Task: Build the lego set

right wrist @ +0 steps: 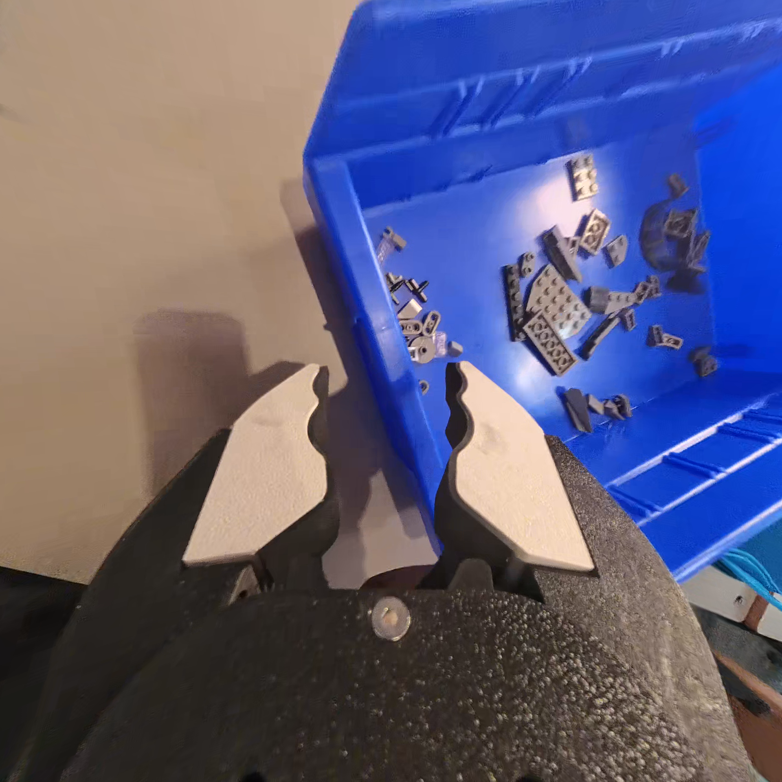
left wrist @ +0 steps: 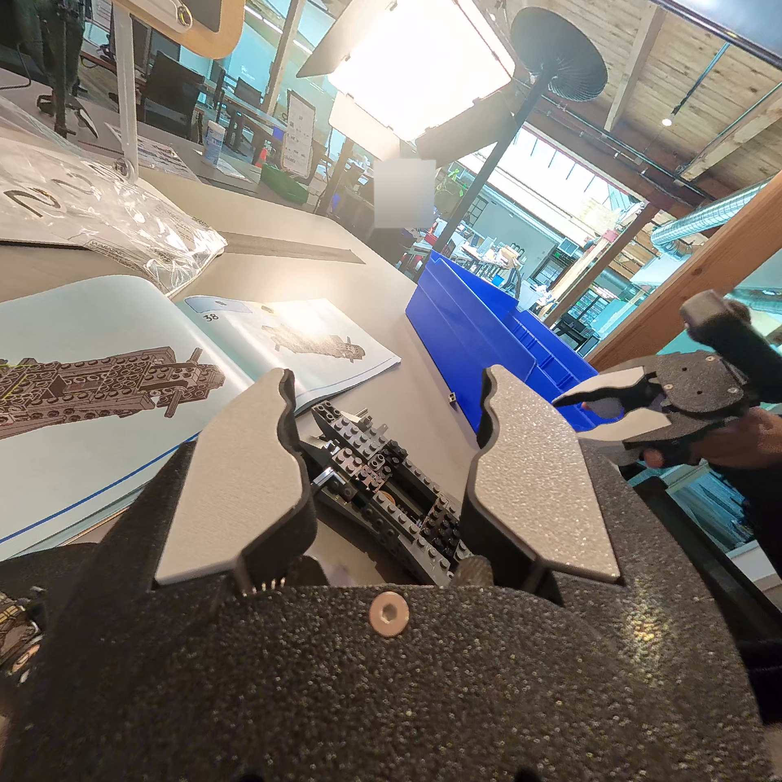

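The left gripper (left wrist: pixel 387 395) stands wide open over a dark grey brick model (left wrist: pixel 381 478) lying on the table (left wrist: pixel 347 296), its pads clear of the model. Beside the model an open instruction booklet (left wrist: pixel 127 338) lies flat. The right gripper (right wrist: pixel 387 395) hangs open astride the near wall of the blue bin (right wrist: pixel 393 330), which holds scattered grey bricks (right wrist: pixel 554 309).

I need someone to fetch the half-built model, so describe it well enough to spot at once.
Find the open booklet on the grey table, left of the blue bin. Just off the booklet's near corner lies the dark brick model, between the left hand-held gripper's open fingers. It is the only assembled piece; the other bricks lie loose in the bin.
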A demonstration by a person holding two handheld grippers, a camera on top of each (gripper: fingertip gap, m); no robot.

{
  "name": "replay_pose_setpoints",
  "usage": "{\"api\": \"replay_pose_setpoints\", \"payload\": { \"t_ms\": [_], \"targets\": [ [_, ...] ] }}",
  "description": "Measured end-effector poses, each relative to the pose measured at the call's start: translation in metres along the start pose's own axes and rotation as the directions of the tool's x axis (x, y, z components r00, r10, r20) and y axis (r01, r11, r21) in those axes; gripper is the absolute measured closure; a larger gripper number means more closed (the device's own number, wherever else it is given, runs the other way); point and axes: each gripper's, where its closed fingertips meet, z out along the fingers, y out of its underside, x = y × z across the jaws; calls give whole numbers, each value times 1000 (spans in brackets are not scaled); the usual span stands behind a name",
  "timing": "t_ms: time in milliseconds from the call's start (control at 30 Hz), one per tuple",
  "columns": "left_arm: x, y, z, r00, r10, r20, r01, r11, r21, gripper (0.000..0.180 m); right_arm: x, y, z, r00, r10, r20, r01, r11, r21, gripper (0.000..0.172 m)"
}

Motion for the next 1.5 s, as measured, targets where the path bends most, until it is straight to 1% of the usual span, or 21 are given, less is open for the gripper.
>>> {"api": "replay_pose_setpoints", "payload": {
  "t_ms": [67, 100, 200, 267, 367, 600, 700, 767, 933, 1100, 1233, 1367, 1433, 1500],
  "targets": [
    [0, 0, -1, 1000, -2, -1, 2, 1000, 3, 96, -7, 5, 7, 1000, -3, 4, 3, 1000, -19, 125],
    [0, 0, -1, 1000, -3, -2, 3, 1000, 4, 96, -7, 7, 9, 1000, -15, -16, 15, 1000, -24, 124],
    [0, -1, -1, 1000, -8, -2, 8, 1000, 5, 96, -3, 10, 10, 995, -53, -88, 50, 998, -38, 133],
    [0, -1, -1, 1000, -6, -3, 6, 1000, 3, 96, -6, 11, 8, 994, -67, -86, 63, 997, -43, 133],
    [0, 0, 0, 1000, -3, -2, 3, 1000, -1, 96, -16, 12, 5, 995, -77, -63, 74, 996, -41, 133],
    [-1, -1, 0, 1000, -12, -4, 12, 1000, 2, 96, -45, 23, -8, 994, -109, 23, 110, 990, -92, 126],
    [0, 0, -1, 1000, -13, -5, 13, 1000, 2, 96, -62, 25, -16, 990, -112, 89, 121, 988, -101, 128],
    [0, 0, 0, 1000, -14, -6, 14, 1000, 0, 96, -67, 24, -19, 989, -110, 102, 120, 989, -92, 132],
    [0, 0, -1, 1000, -16, -7, 16, 1000, 0, 96, -53, 18, -19, 996, -93, 16, 94, 994, -60, 131],
    [0, 0, -1, 1000, -22, -9, 22, 1000, 1, 96, -43, 19, -14, 998, -69, 0, 69, 996, -54, 123],
    [0, -1, -2, 999, -31, -11, 31, 1000, 4, 96, -19, 27, -13, 995, -63, -73, 57, 995, -80, 123],
    [0, -1, -2, 999, -34, -13, 34, 999, 3, 96, 13, 35, -11, 980, -34, -198, 16, 996, -91, 125],
    [0, 0, -2, 999, -33, -14, 33, 999, 1, 96, 18, 33, -16, 974, -46, -222, 32, 997, -65, 127],
    [0, 0, -2, 999, -32, -13, 32, 1000, 0, 96, 13, 23, -25, 980, -43, -195, 44, 999, -3, 128]
  ]
}}
